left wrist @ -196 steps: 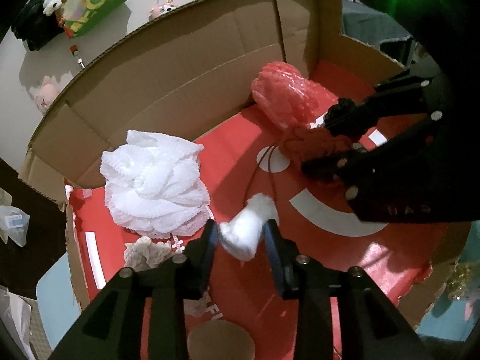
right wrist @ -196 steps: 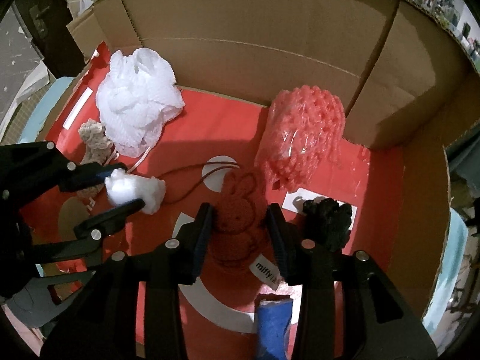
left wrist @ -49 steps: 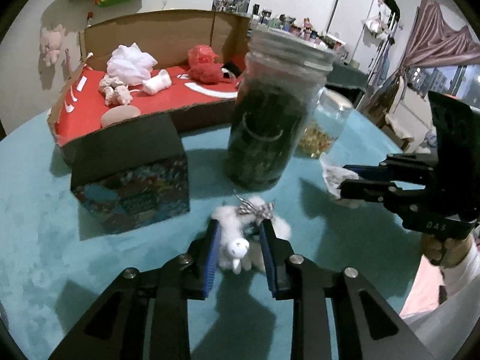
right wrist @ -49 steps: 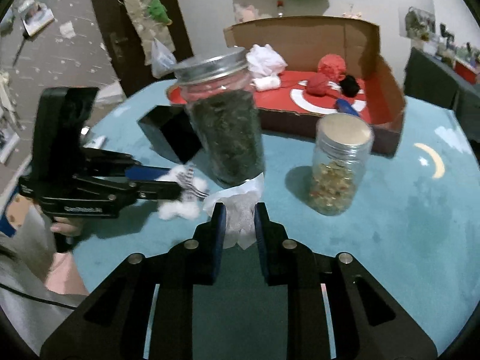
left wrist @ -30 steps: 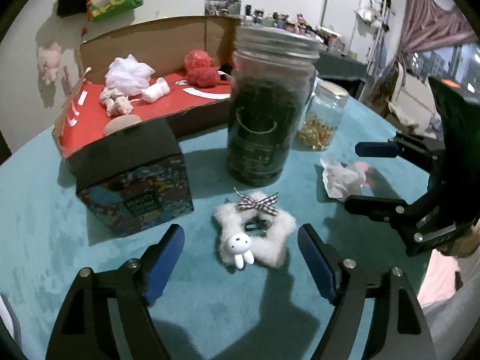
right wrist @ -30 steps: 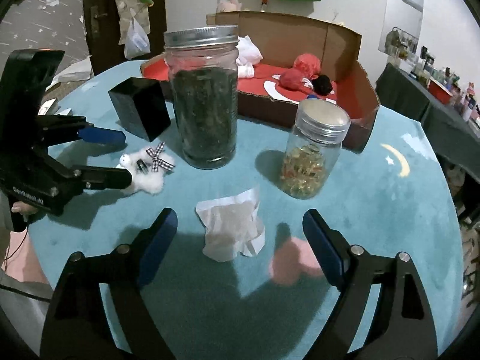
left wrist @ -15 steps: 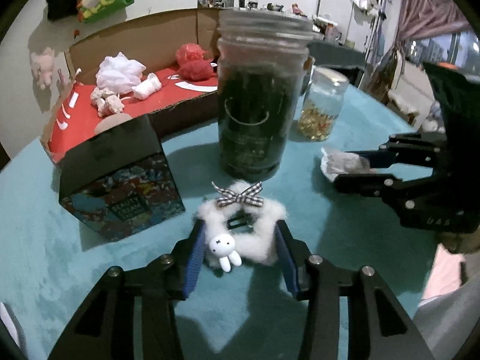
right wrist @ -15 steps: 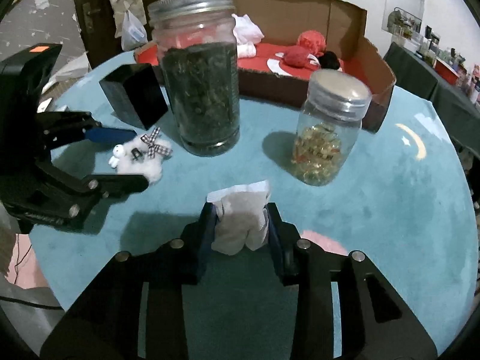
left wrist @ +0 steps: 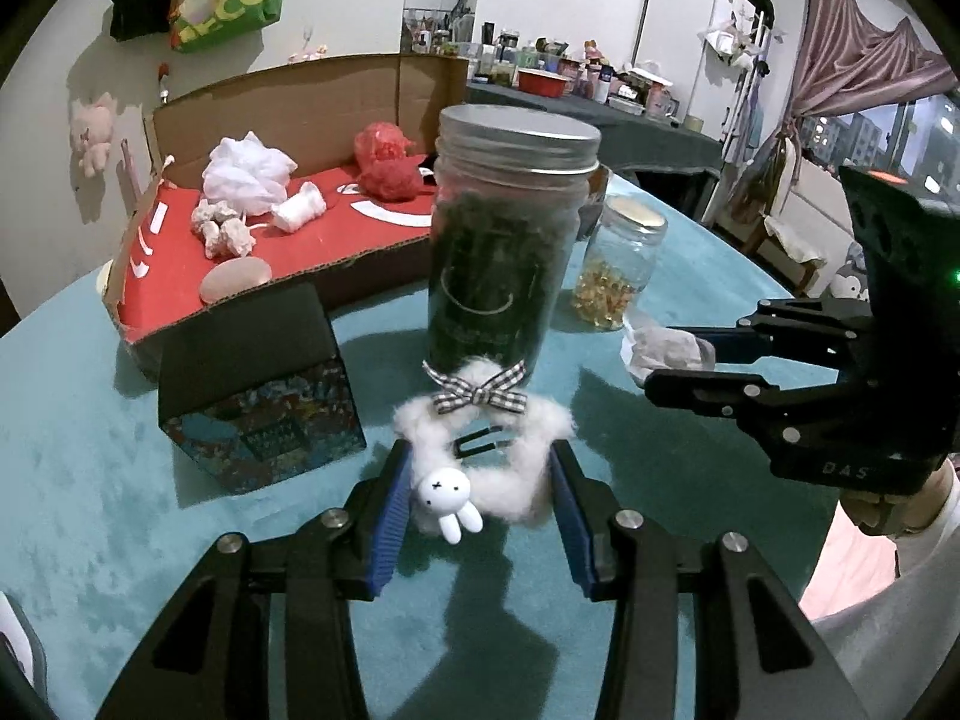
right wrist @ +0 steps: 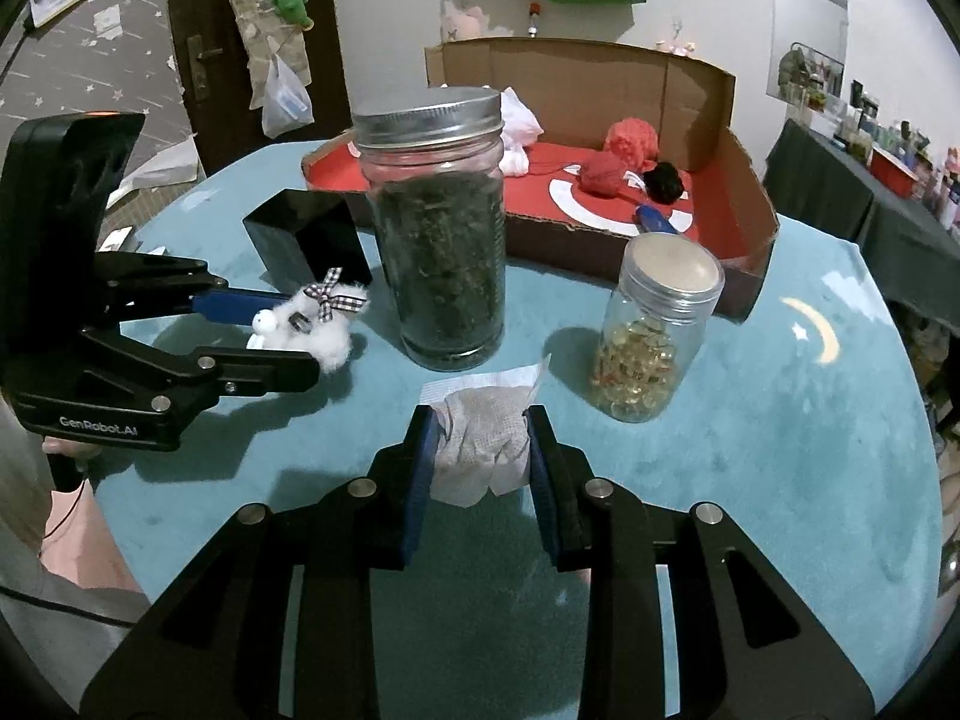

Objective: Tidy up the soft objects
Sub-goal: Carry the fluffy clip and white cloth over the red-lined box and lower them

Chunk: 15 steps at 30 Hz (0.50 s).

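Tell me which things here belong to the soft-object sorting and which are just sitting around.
Job: fluffy white bunny clip, crumpled white pouch, cardboard box holding soft items.
Lying about: tall jar, small jar, black box.

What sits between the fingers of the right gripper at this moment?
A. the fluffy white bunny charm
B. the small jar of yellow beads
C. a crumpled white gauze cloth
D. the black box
C: in the right wrist view the right gripper has its blue pads on either side of the crumpled white gauze cloth on the teal table.
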Tool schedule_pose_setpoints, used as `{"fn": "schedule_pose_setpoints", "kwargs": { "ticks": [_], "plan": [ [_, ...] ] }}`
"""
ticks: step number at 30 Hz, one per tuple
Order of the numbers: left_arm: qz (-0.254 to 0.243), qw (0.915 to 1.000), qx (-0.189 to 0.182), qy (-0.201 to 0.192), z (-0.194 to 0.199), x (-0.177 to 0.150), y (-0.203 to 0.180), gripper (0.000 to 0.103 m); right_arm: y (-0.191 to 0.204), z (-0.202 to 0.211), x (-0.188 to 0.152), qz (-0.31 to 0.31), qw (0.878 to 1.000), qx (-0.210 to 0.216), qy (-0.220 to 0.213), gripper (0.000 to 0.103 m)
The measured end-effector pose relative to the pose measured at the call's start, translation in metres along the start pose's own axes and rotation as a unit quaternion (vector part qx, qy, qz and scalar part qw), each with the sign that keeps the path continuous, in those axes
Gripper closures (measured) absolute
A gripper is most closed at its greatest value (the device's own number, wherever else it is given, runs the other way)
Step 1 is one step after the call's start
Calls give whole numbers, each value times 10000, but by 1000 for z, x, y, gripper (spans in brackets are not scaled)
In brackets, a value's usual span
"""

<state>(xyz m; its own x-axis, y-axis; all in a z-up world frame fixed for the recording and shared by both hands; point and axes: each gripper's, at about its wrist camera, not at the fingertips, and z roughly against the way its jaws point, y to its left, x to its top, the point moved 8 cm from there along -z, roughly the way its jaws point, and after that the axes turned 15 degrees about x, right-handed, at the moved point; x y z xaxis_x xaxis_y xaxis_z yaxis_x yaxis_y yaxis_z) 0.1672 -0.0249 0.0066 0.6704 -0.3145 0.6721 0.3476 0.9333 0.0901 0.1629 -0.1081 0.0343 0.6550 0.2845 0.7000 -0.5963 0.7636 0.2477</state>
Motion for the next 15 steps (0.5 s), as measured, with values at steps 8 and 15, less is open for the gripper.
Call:
{"fn": "schedule_pose_setpoints", "kwargs": {
  "ticks": [8,15],
  "plan": [
    [283,9994,160,135,6,-14,23,56,-10,4,-11,-160,9998,-68,51,75],
    [619,9962,565,256,17,-33,66,56,-36,19,-21,-458,9986,-257,46,75]
  ]
}}
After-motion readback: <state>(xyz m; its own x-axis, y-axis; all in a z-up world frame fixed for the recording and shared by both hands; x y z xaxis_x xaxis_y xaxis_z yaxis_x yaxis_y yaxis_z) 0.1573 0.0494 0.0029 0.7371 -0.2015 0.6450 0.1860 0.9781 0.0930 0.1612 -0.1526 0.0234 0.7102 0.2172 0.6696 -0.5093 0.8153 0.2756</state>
